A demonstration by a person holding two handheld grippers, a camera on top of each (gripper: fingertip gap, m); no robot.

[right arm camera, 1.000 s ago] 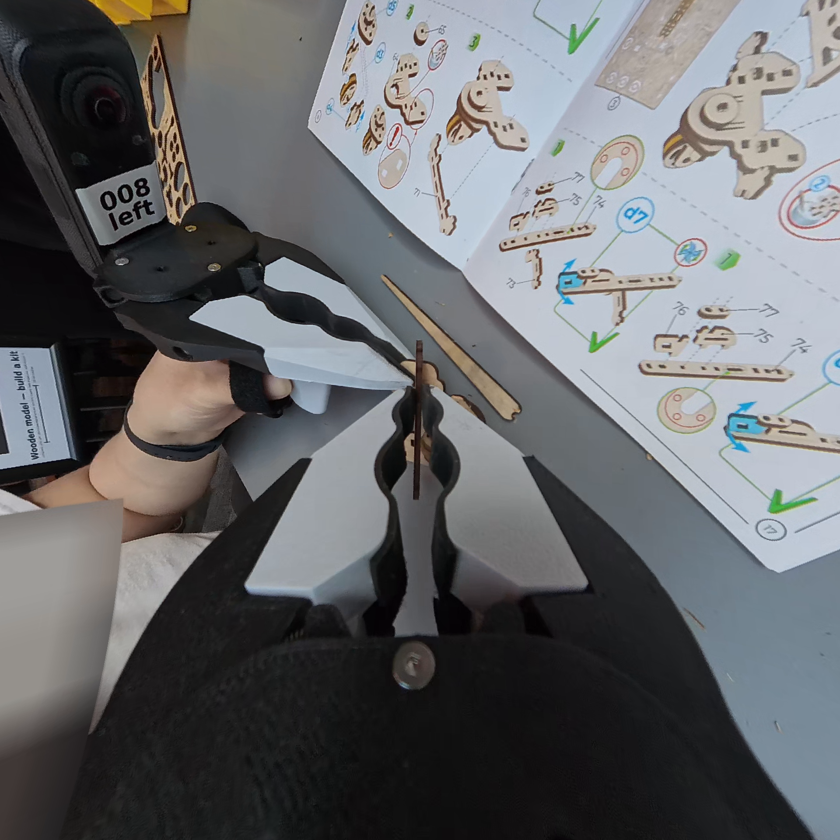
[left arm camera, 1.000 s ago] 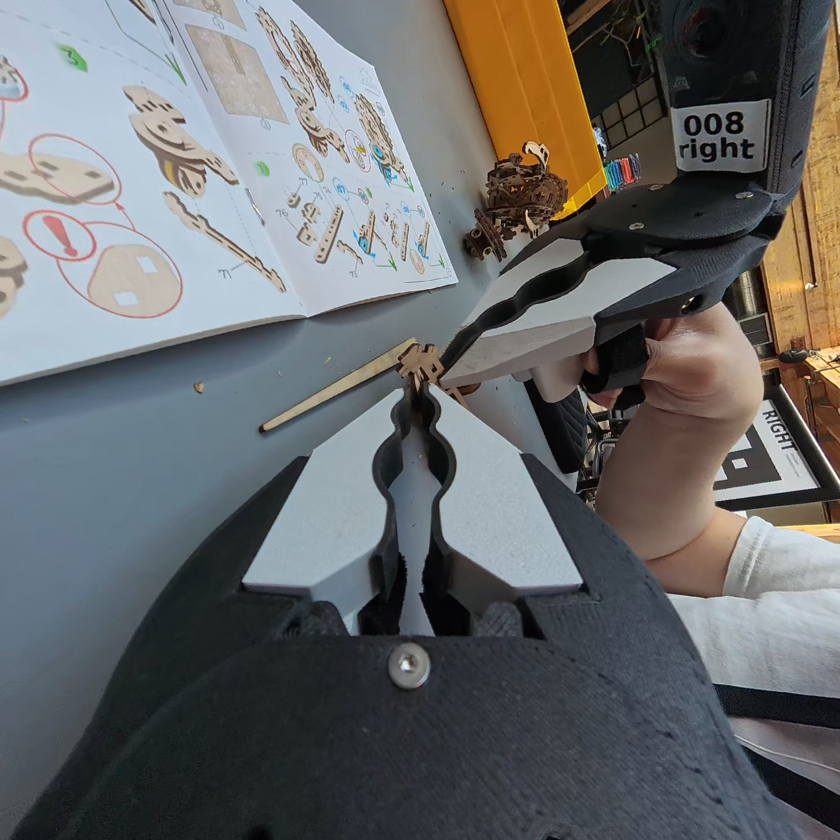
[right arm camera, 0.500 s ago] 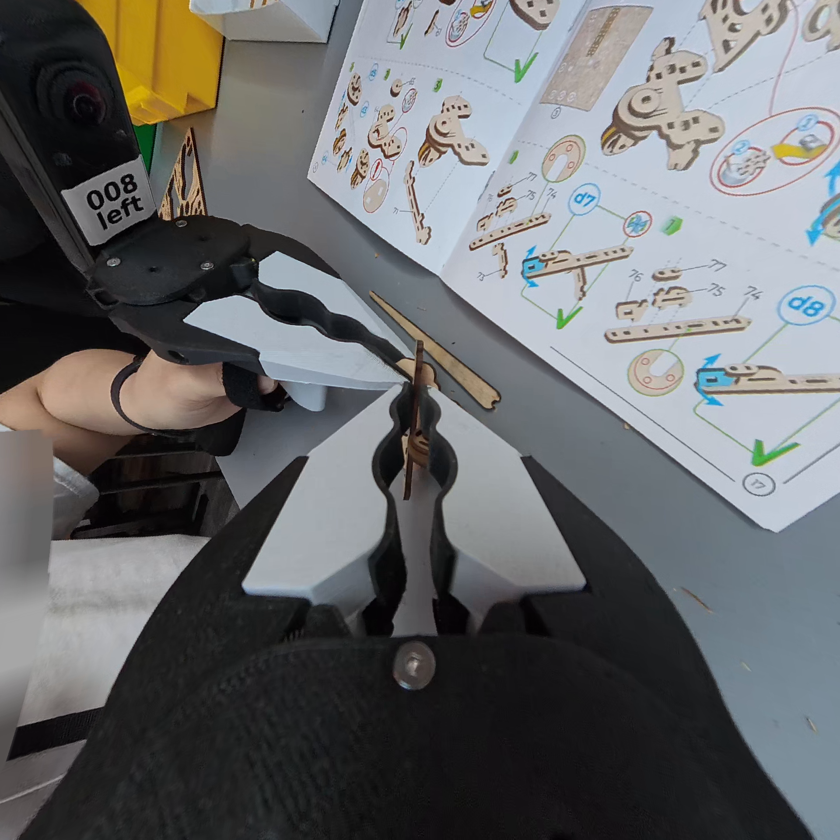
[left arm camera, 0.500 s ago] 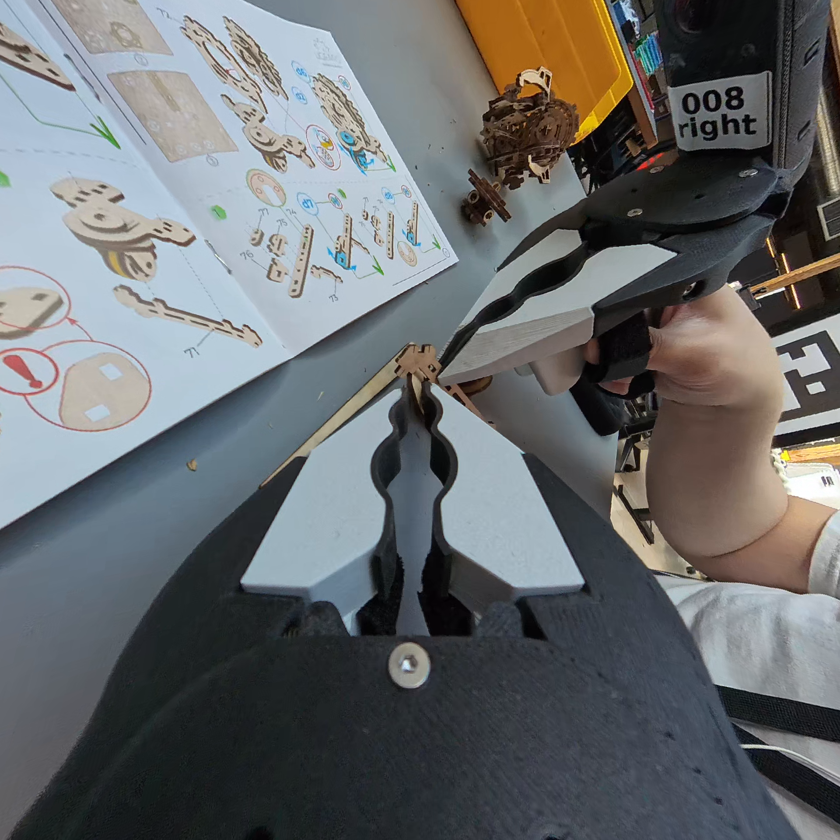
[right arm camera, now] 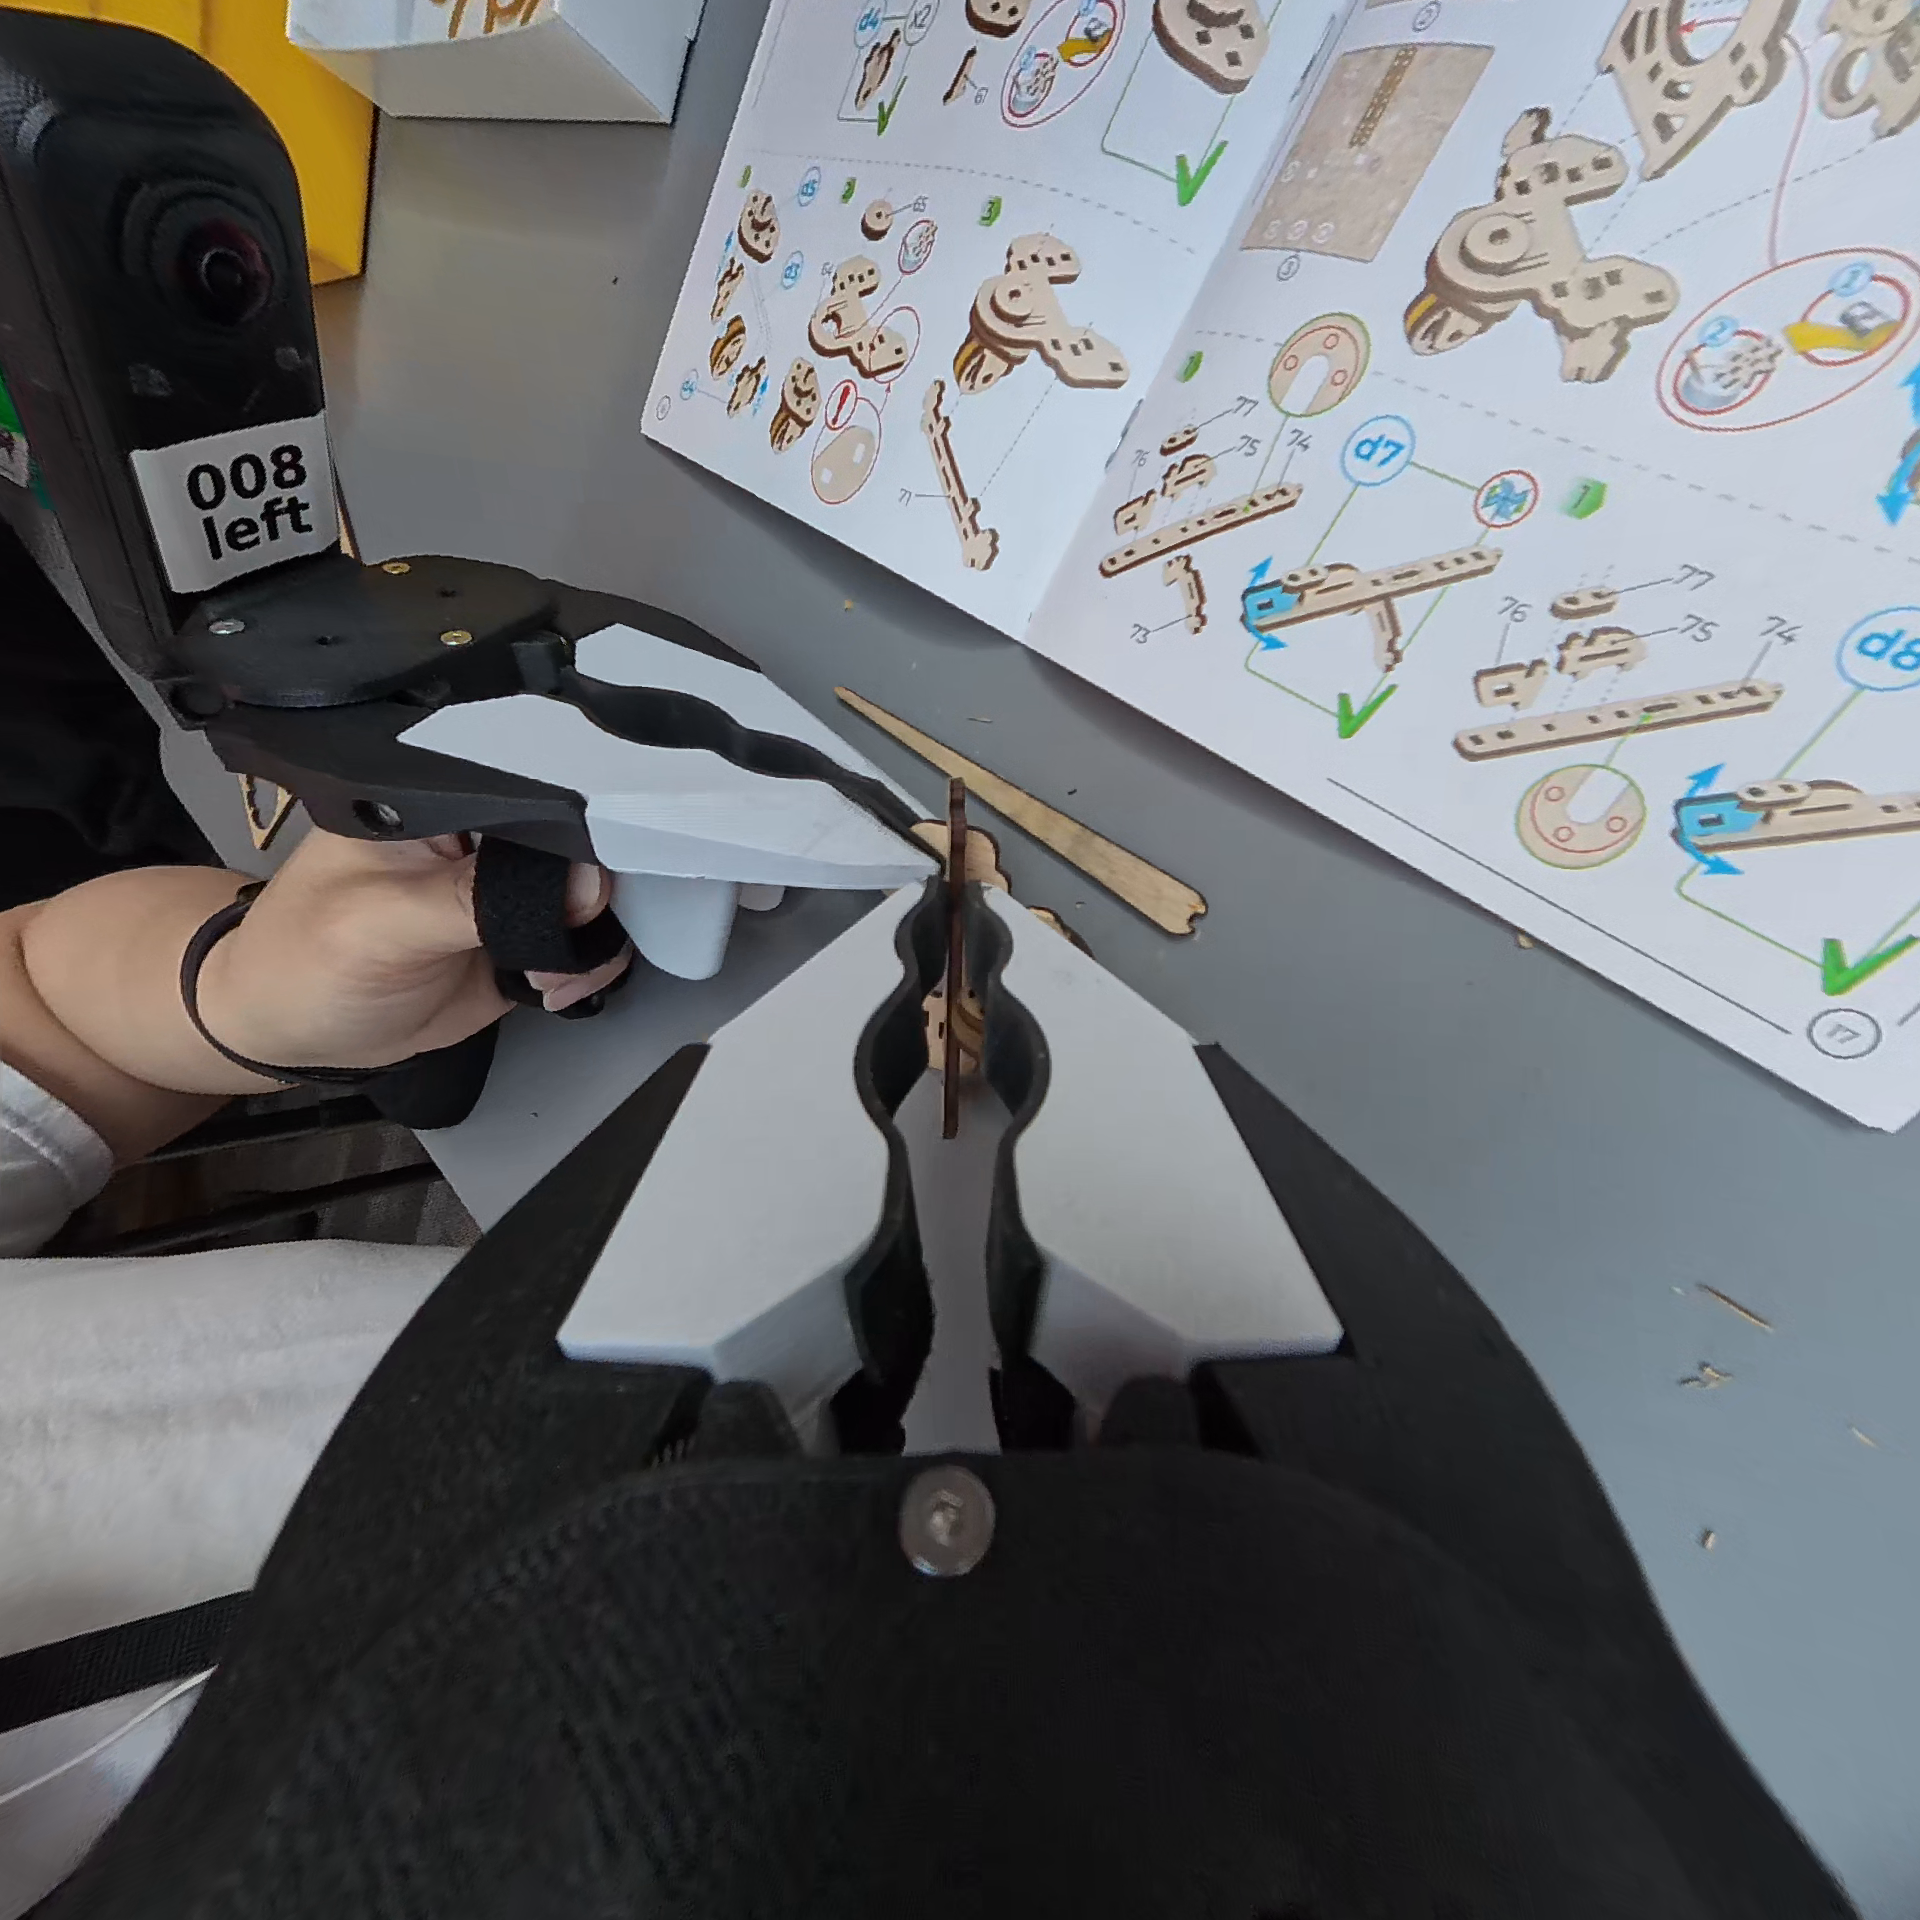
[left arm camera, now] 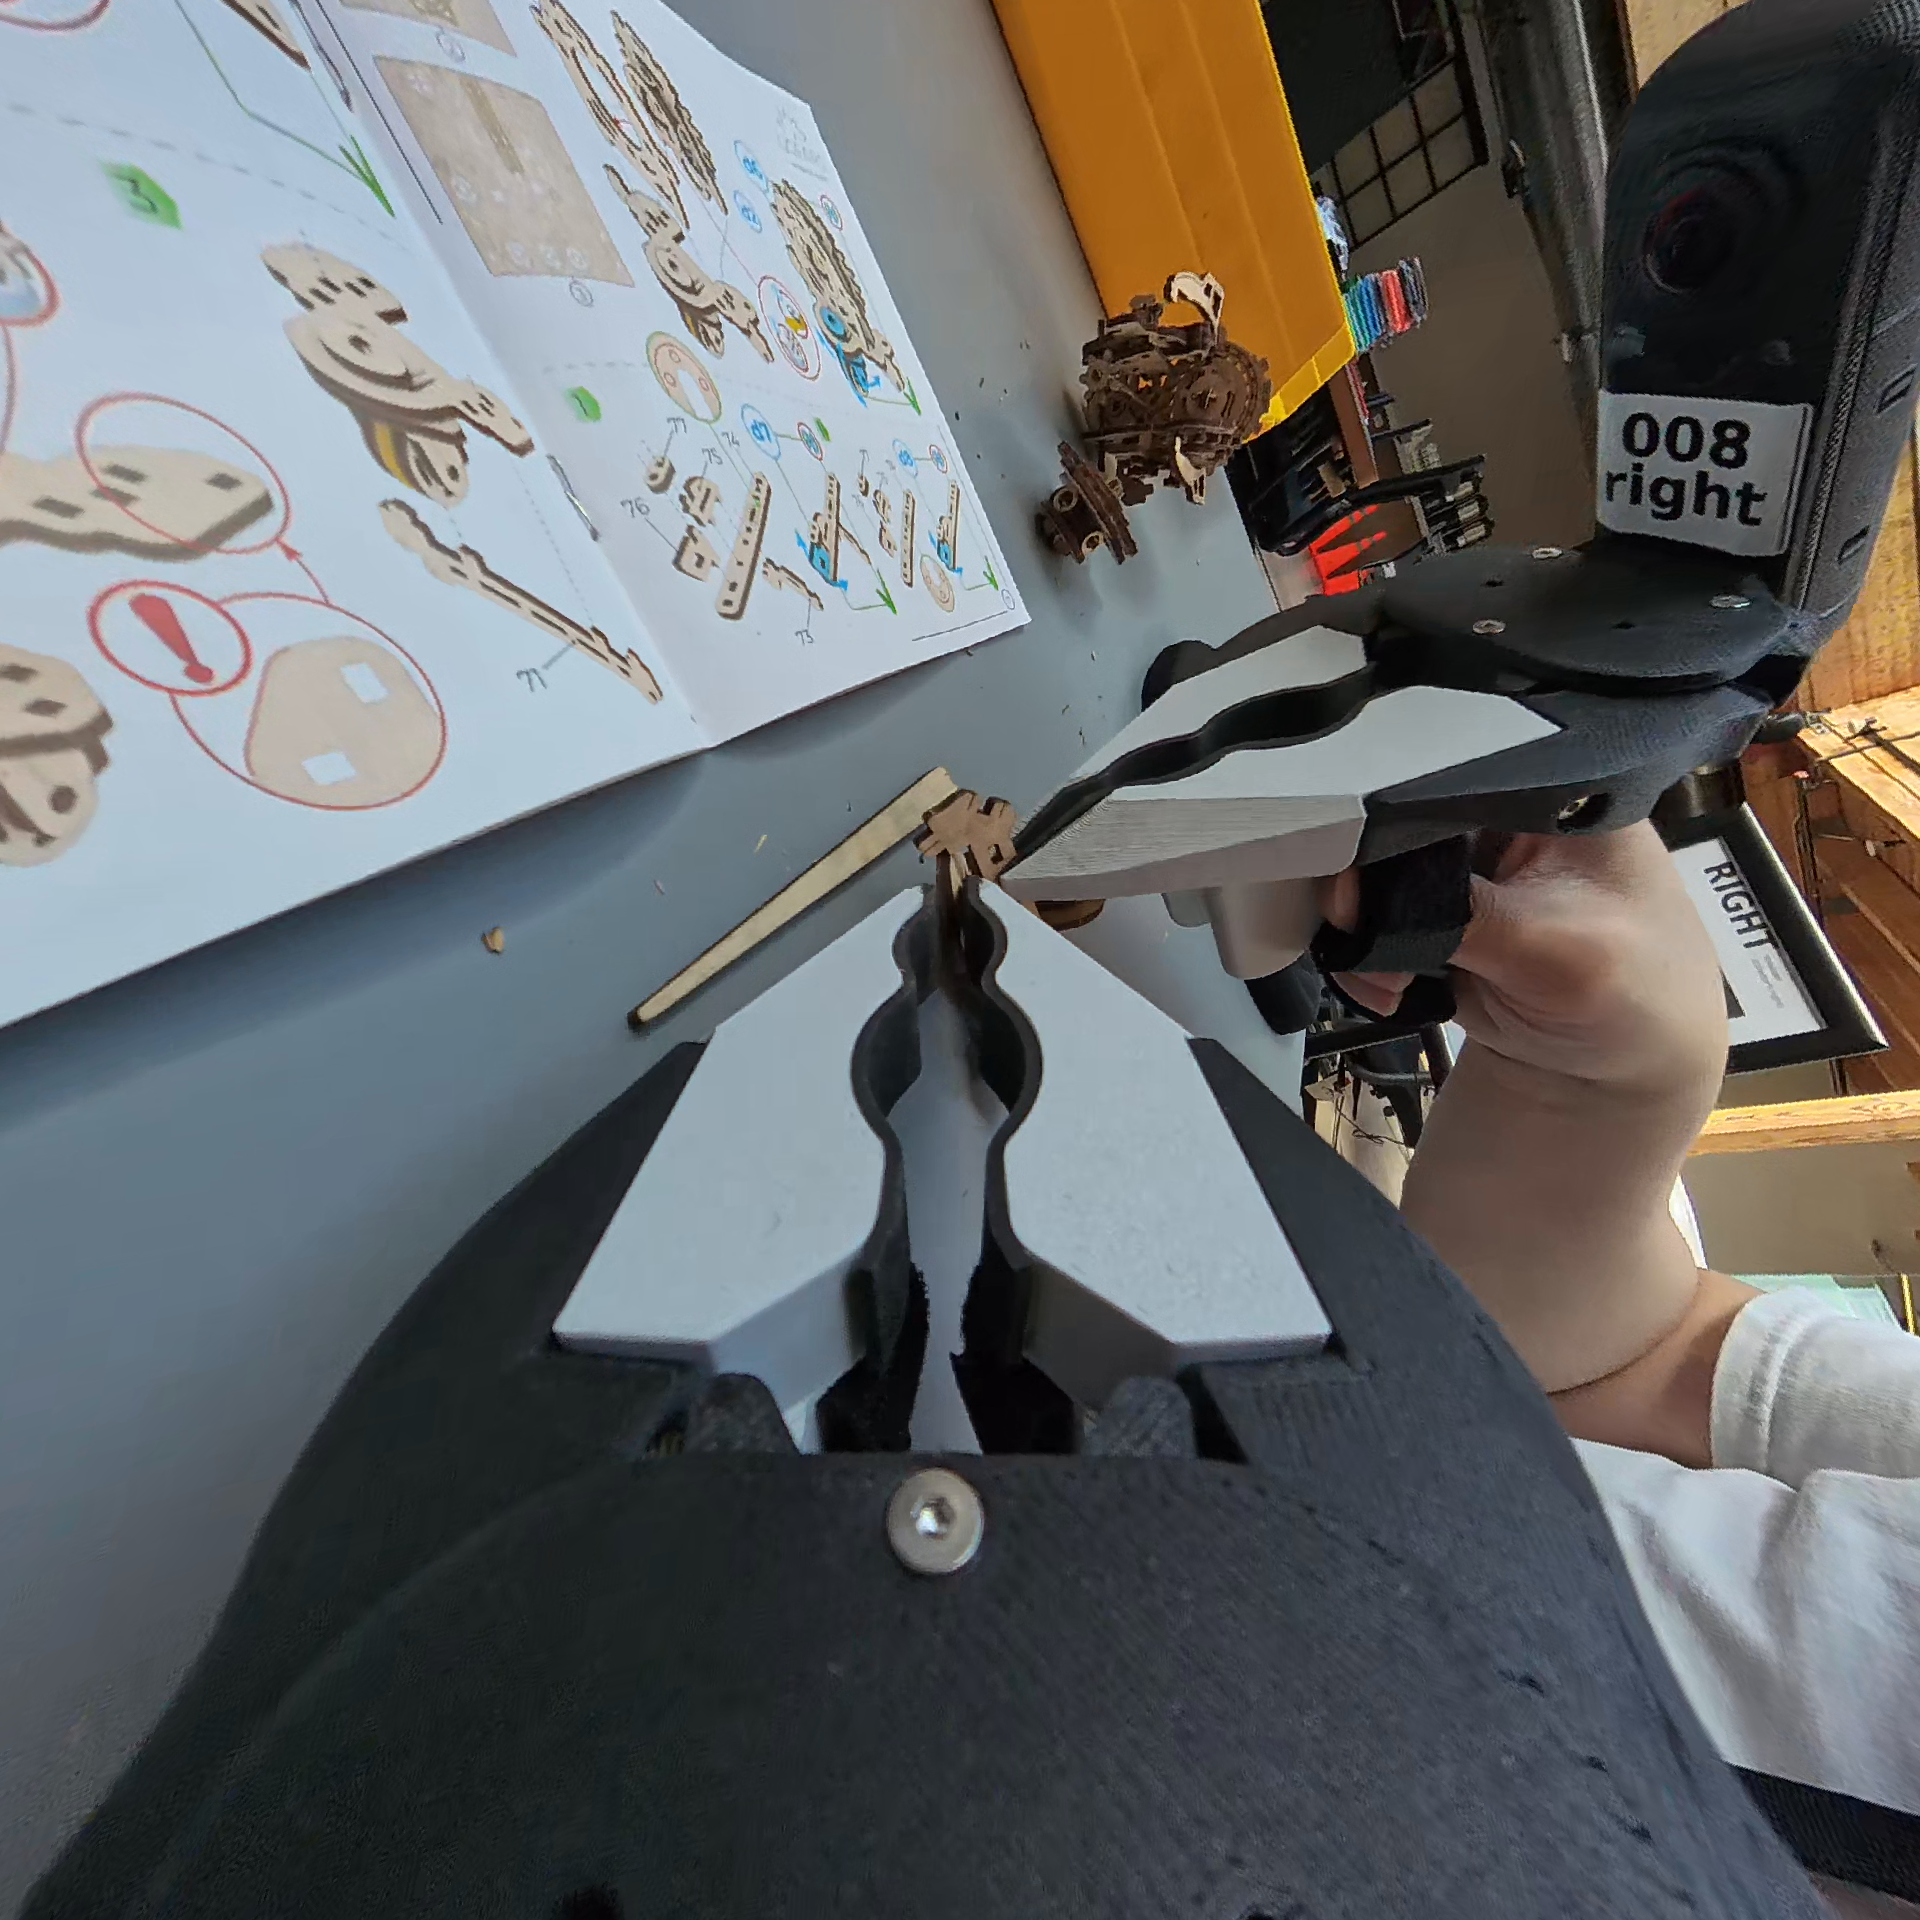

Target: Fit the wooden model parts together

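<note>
My left gripper (left arm camera: pixel 951 904) is shut on a thin flat wooden part (left arm camera: pixel 948 940), seen edge-on between its pads. My right gripper (left arm camera: pixel 1013 844) comes in from the right, shut on a small notched wooden part (left arm camera: pixel 971 829). The two parts cross and touch at the gripper tips, just above the grey table. In the right wrist view my right gripper (right arm camera: pixel 951 904) pinches its part (right arm camera: pixel 953 831) edge-on. The left gripper (right arm camera: pixel 920 850) meets it from the left with its pale part (right arm camera: pixel 977 852). How deep the parts are joined is hidden.
A long tapered wooden strip (left arm camera: pixel 790 914) lies on the table (left arm camera: pixel 260 1143) just beyond the tips. An open instruction booklet (left arm camera: pixel 416 468) lies behind it. An assembled wooden model (left arm camera: pixel 1153 416) stands by a yellow bin (left arm camera: pixel 1174 156). A white box (right arm camera: pixel 499 52) stands at the far left in the right wrist view. My left and right fingertips are right by each other.
Both grippers stay shut and tip to tip with their parts crossed. The pair has tilted and shifted a little over the table; the strip and booklet have not moved.
</note>
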